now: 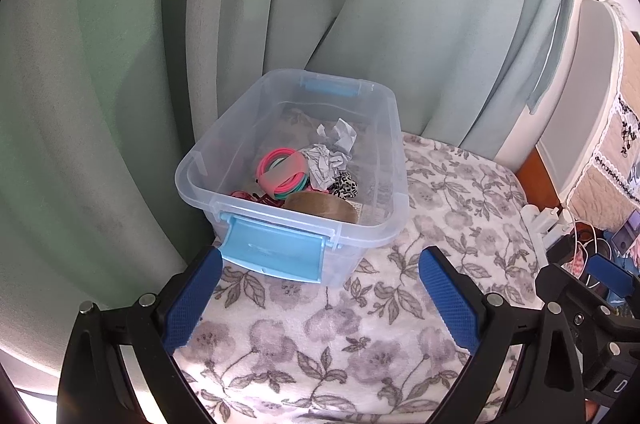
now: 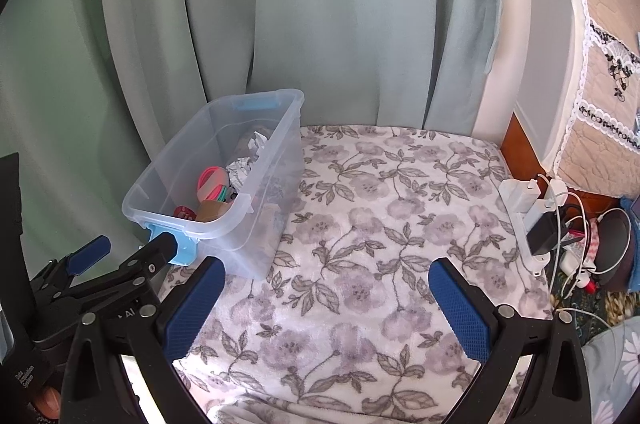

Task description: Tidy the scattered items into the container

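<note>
A clear plastic container (image 1: 394, 160) with blue latches stands on the floral blanket at the back left, against the curtain. It holds pink and teal rings (image 1: 280, 172), crumpled paper (image 1: 332, 152), a brown tape roll (image 1: 322, 209) and a leopard-print item (image 1: 346, 186). My left gripper (image 1: 320, 298) is open and empty, just in front of the container's near latch. My right gripper (image 2: 326, 308) is open and empty over bare blanket, right of the container (image 2: 272, 180). The left gripper (image 2: 120, 250) shows at the left of the right wrist view.
The floral blanket (image 2: 380, 224) covers the surface. A green curtain (image 1: 200, 24) hangs behind. At the right edge are a white power strip with chargers and cables (image 2: 536, 208) and a padded headboard (image 2: 600, 84).
</note>
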{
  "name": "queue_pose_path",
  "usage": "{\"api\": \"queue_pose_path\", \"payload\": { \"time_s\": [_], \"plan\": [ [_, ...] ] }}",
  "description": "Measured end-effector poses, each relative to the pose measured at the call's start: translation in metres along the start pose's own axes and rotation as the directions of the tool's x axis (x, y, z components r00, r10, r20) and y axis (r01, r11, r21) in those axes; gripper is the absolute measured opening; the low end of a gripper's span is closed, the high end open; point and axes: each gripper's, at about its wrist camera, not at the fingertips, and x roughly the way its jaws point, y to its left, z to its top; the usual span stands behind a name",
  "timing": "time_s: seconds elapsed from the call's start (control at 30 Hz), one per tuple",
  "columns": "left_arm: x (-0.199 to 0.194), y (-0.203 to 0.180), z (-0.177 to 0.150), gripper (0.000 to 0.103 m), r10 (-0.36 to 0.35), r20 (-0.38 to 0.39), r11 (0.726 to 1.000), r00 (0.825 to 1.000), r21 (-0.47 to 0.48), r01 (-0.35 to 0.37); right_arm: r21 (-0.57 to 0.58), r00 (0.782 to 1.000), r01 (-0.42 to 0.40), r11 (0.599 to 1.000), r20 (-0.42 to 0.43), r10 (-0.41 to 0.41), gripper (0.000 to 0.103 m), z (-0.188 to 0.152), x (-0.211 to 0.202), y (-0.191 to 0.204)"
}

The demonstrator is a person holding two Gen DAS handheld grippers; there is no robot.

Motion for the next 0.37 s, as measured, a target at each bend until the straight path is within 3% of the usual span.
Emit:
{"api": "queue_pose_path", "payload": {
  "time_s": [0.37],
  "plan": [
    [-0.0044, -0.0050, 0.0002, 0.099, 0.036, 0.023, 0.999, 0.999, 0.022, -0.036, 0.003, 1.000, -0.002, 1.000, 0.003, 0.002, 0.103, -0.0009, -0.0025, -0.0006]
  ]
}}
